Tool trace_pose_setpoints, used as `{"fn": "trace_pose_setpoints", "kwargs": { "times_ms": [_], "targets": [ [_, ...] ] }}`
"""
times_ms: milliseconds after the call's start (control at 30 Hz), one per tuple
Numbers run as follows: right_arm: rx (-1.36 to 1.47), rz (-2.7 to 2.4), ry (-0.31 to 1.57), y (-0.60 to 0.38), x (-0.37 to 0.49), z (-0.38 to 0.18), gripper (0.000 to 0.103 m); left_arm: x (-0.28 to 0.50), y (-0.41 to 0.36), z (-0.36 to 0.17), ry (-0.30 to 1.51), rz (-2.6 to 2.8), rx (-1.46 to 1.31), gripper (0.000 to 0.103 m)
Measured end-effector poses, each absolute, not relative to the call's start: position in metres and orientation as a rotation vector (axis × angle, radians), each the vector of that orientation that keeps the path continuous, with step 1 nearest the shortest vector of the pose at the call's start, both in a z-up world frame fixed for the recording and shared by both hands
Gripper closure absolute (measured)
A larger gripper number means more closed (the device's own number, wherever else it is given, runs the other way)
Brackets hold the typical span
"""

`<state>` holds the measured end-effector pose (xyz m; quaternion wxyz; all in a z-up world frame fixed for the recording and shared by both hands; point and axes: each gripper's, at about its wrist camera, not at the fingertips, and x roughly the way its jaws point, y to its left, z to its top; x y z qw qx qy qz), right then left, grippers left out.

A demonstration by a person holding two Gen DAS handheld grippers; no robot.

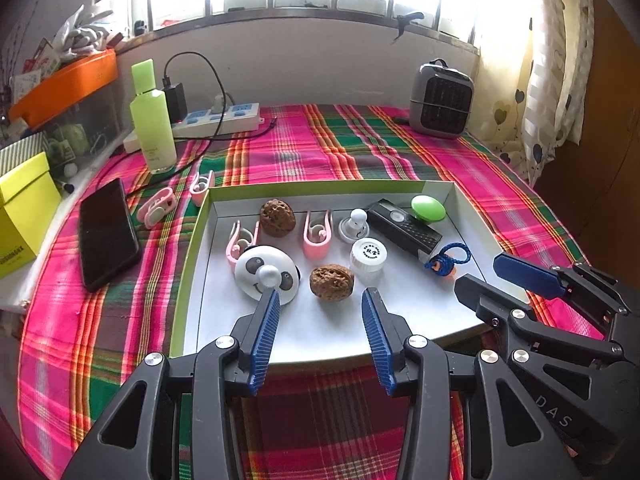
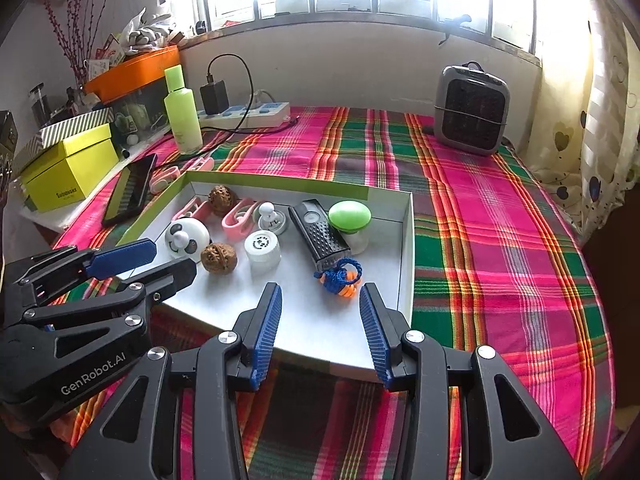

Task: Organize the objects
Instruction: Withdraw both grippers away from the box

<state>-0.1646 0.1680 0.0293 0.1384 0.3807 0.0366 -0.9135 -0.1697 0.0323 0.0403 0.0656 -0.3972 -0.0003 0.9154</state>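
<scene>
A plaid tablecloth (image 1: 320, 148) in pink, green and orange covers the table, and at 1 o'clock on it a small grey heater (image 1: 441, 98) stands against the wall, beside a heart-printed curtain (image 1: 556, 64) at 2 o'clock. At 11 o'clock a pale green bottle (image 1: 152, 116) stands upright in front of a white power strip (image 1: 224, 118) carrying 1 black charger (image 1: 175, 98) (its cable loops up and back down over the strip). Off the cloth's edge at 9 o'clock sits a yellow box (image 1: 24, 208), with an orange bin (image 1: 64, 84) above it at 10 o'clock.
</scene>
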Motion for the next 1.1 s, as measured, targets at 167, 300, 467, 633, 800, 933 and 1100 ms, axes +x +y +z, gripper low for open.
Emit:
{"fn": "trace_pose_setpoints", "kwargs": {
  "times_ms": [167, 300, 467, 633, 800, 933, 1100],
  "targets": [
    [1.086, -2.644, 0.107, 0.164, -0.148, 0.033, 0.061, -0.153, 0.029, 0.044, -0.014, 2.770, -1.194, 0.061],
    [1.089, -2.648, 0.105, 0.164, -0.135, 0.033, 0.061, -0.138, 0.027, 0.046, -0.009, 2.787, -1.189, 0.061],
    [1.113, -2.646, 0.087, 0.166, -0.123, 0.028, 0.061, -0.124, 0.027, 0.041, -0.001, 2.788, -1.208, 0.061],
    [1.159, -2.644, 0.071, 0.170, -0.114, 0.018, 0.061, -0.112, 0.025, 0.030, 0.009, 2.790, -1.249, 0.061],
    [1.217, -2.621, 0.077, 0.169, -0.108, 0.003, 0.061, -0.105, 0.025, 0.017, 0.023, 2.790, -1.307, 0.061],
    [1.246, -2.614, 0.091, 0.168, -0.104, -0.004, 0.061, -0.100, 0.025, 0.010, 0.025, 2.790, -1.331, 0.061],
    [1.260, -2.614, 0.115, 0.168, -0.100, -0.007, 0.060, -0.097, 0.022, 0.003, 0.012, 2.795, -1.354, 0.061]
  ]
}}
